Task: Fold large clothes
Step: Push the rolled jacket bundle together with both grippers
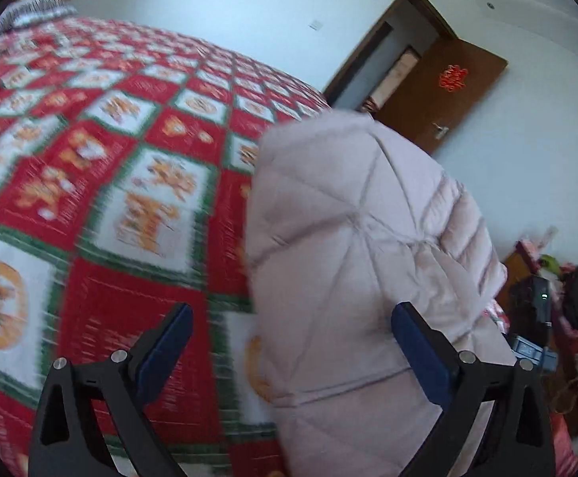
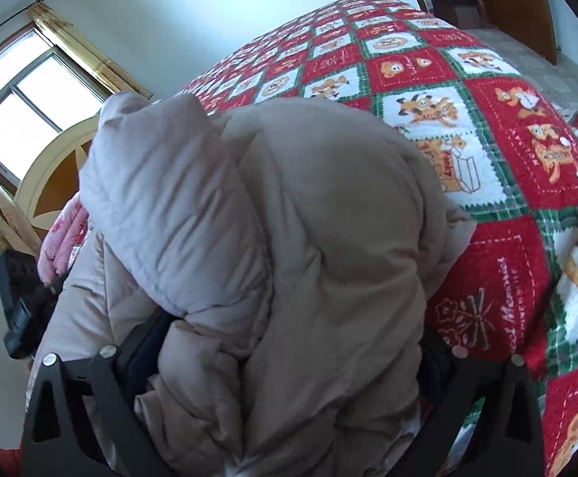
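Note:
A pale beige-pink quilted puffer jacket (image 1: 360, 246) lies bunched on a bed with a red, white and green patchwork quilt (image 1: 90, 159). My left gripper (image 1: 293, 342) is open just above the quilt, and the jacket's left edge lies between its blue-padded fingers (image 1: 420, 353). In the right wrist view the jacket (image 2: 289, 238) fills the middle. My right gripper (image 2: 289, 353) has its fingers spread wide with a thick fold of jacket between them. The cloth hides the pads, so a grip cannot be judged.
The quilt (image 2: 468, 119) covers the bed. A brown door (image 1: 448, 91) stands open behind the bed. Cluttered bags and red items (image 1: 559, 310) sit at the right. A window (image 2: 22, 111) and a curved headboard (image 2: 50, 175) are at the left.

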### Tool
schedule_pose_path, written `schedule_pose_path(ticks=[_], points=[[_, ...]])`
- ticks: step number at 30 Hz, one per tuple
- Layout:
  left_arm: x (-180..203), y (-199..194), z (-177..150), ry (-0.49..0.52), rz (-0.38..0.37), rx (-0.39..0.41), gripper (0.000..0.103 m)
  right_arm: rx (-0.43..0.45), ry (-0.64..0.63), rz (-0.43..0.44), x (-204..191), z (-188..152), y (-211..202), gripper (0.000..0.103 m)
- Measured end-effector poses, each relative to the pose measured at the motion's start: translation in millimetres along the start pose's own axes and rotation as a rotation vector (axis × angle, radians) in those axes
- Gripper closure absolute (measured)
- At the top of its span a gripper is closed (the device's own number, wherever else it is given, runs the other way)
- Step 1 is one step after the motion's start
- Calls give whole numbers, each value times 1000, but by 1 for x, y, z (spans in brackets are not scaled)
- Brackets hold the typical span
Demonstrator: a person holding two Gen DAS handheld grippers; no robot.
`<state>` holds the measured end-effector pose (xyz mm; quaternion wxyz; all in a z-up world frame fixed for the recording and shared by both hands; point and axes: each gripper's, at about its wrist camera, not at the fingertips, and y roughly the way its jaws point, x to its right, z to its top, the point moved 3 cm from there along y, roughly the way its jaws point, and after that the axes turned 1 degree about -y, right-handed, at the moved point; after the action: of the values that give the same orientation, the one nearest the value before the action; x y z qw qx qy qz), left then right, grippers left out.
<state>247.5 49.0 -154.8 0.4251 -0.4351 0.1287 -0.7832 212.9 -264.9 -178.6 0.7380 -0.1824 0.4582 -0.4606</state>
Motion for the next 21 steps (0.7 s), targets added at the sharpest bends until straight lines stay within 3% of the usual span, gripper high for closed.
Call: schedule_pose_path(ticks=[3, 6, 9, 13, 15, 18, 21], points=[[16, 31, -7, -68, -140, -114, 1, 6, -2, 5, 1, 2, 1, 0], [32, 46, -11, 22, -104, -132, 1, -1, 9, 39, 2, 1, -1, 0], [24, 49, -10, 20, -172, -169, 1, -27, 1, 66, -9, -2, 1, 1], [12, 28, -10, 35, -253, -157, 12, -53, -31, 129, -41, -22, 1, 1], [6, 15, -11, 49, -263, -154, 13, -58, -18, 169, -45, -34, 1, 2], [-2, 15, -13, 19, -242, -177, 13, -7, 33, 153, -34, -31, 5, 0], [1, 24, -12, 34, -195, -161, 5, 33, 38, 131, -32, -28, 8, 0]])
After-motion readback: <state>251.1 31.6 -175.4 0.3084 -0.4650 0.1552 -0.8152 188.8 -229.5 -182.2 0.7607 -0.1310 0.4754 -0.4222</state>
